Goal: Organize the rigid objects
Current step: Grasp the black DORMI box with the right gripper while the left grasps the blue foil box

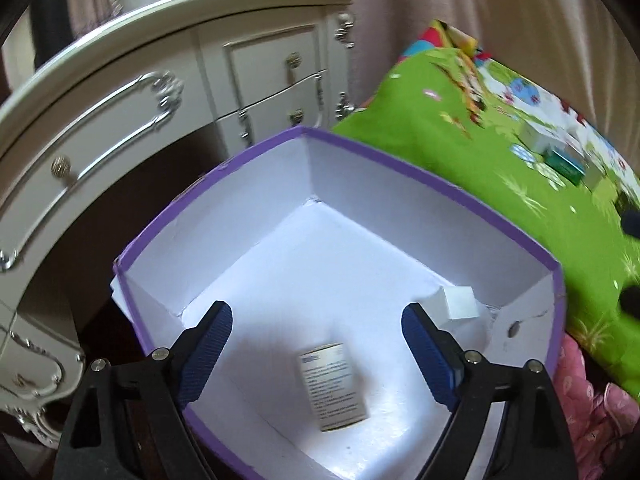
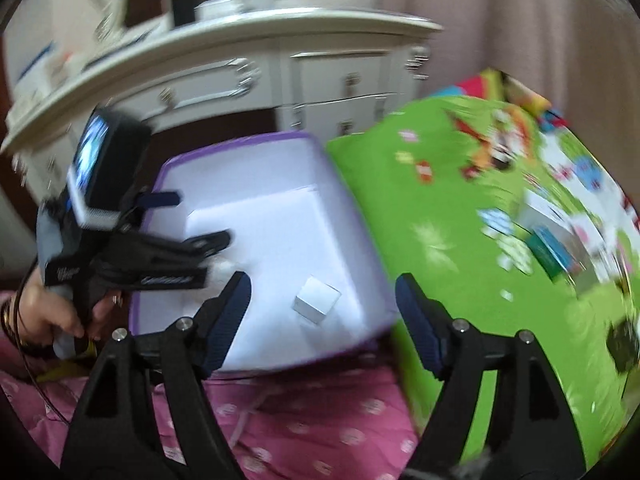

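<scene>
Two small boxes are seen inside the purple-rimmed box (image 1: 420, 172): a labelled carton (image 1: 332, 386) and a white cube (image 1: 460, 304). Both grippers' jaws are spread apart, empty.

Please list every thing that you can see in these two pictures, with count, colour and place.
storage box: one, purple rim, white inside, between dresser and green blanket.
printed carton: one, white with text, on the box floor.
small cube box: one, white, box corner.
green blanket: one, patterned, right of the box.
small packages: several, white and green, on the blanket; blurred.
dresser: one, cream, behind the box.
pink fabric: one, dotted, in front of the box.
left hand-held gripper: open, over the box.
right hand-held gripper: open, empty.
hand: one, holding the left handle.
</scene>
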Tool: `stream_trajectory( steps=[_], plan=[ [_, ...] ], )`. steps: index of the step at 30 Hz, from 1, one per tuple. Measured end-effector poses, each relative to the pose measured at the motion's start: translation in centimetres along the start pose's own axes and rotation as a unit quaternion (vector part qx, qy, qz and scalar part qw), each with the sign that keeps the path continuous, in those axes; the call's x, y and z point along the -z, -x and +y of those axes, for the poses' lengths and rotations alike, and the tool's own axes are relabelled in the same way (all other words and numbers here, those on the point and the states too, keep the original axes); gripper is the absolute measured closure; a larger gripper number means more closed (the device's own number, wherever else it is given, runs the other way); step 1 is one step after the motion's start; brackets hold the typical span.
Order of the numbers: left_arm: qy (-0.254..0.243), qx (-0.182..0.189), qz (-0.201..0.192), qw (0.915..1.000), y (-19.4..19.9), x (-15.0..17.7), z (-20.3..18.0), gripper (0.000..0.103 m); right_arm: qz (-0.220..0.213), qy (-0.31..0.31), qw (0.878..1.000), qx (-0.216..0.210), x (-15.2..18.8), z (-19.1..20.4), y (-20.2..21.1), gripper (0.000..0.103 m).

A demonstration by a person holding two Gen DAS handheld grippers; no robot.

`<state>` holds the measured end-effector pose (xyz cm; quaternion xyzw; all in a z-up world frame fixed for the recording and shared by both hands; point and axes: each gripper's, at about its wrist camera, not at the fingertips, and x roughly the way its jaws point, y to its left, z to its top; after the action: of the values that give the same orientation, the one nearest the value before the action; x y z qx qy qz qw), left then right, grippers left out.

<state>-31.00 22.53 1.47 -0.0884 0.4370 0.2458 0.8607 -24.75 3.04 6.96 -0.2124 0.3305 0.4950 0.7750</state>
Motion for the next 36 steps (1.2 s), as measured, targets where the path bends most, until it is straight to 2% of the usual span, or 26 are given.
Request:
stream_trajectory(
  steps=[3,5,8,10,13,16,18,19,20,21,24,27,32,34,35,36],
  plan=[
    [-0.023,0.034,-0.008,0.9991,0.8,-0.6,-2.7,0.015,-0.009,-0.036,0.999,0.028,1.3,-3.7,1.7,0.021],
    [-0.046,0.059,-0.016,0.9971,1.4,-1.2,-5.0,0.015,-0.012,-0.061,0.996,0.062,3.5,-6.8,3.2,0.02],
    [-0.099,0.103,-0.02,0.9895,1.7,-2.1,-9.9,0.009,-0.003,-0.098,0.99,0.1,6.5,-11.4,4.3,0.019],
    [-0.118,0.144,-0.006,0.9825,1.1,-2.8,-13.2,0.004,0.012,-0.132,0.981,0.139,9.3,-15.1,5.4,0.019],
    [-0.146,0.187,0.015,0.9713,0.0,-3.4,-18.1,0.004,0.03,-0.171,0.968,0.179,12.8,-20.3,6.9,0.019],
    [-0.163,0.21,0.042,0.9631,-1.4,-3.6,-22.2,0.004,0.04,-0.204,0.962,0.177,14.9,-25.9,8.0,0.018],
    [-0.161,0.224,0.059,0.9594,-2.4,-3.6,-23.9,0.002,0.055,-0.202,0.961,0.18,15.5,-29.8,7.6,0.016],
    [-0.162,0.214,0.055,0.9617,-2.7,-3.7,-24.8,0.0,0.066,-0.198,0.961,0.181,15.6,-31.1,7.1,0.016],
    [-0.163,0.212,0.054,0.962,-2.9,-4.0,-25.3,0.0,0.079,-0.195,0.962,0.174,15.6,-32.7,6.4,0.009],
    [-0.164,0.21,0.053,0.9623,-3.1,-4.2,-25.8,0.0,0.07,-0.196,0.966,0.153,15.4,-34.2,6.2,0.005],
    [-0.153,0.207,0.056,0.9647,-3.9,-5.2,-26.7,0.0,0.073,-0.178,0.97,0.149,14.4,-37.3,5.0,0.0],
    [-0.142,0.2,0.061,0.9676,-4.4,-6.1,-26.9,0.0,0.078,-0.15,0.978,0.126,12.4,-39.8,3.0,0.0],
    [-0.121,0.183,0.074,0.9729,-4.9,-7.1,-27.1,0.0,0.087,-0.105,0.986,0.092,10.5,-41.1,0.8,0.001],
    [-0.098,0.181,0.078,0.9755,-5.3,-7.8,-27.1,0.0,0.074,-0.096,0.99,0.075,10.3,-40.5,1.0,0.023],
    [-0.076,0.18,0.08,0.9775,-5.7,-8.5,-27.2,0.0,0.067,-0.088,0.991,0.072,10.3,-39.9,1.4,0.056],
    [-0.058,0.179,0.081,0.9789,-6.0,-9.0,-27.2,0.0,0.066,-0.089,0.991,0.081,10.2,-39.1,2.0,0.06]
  ],
)
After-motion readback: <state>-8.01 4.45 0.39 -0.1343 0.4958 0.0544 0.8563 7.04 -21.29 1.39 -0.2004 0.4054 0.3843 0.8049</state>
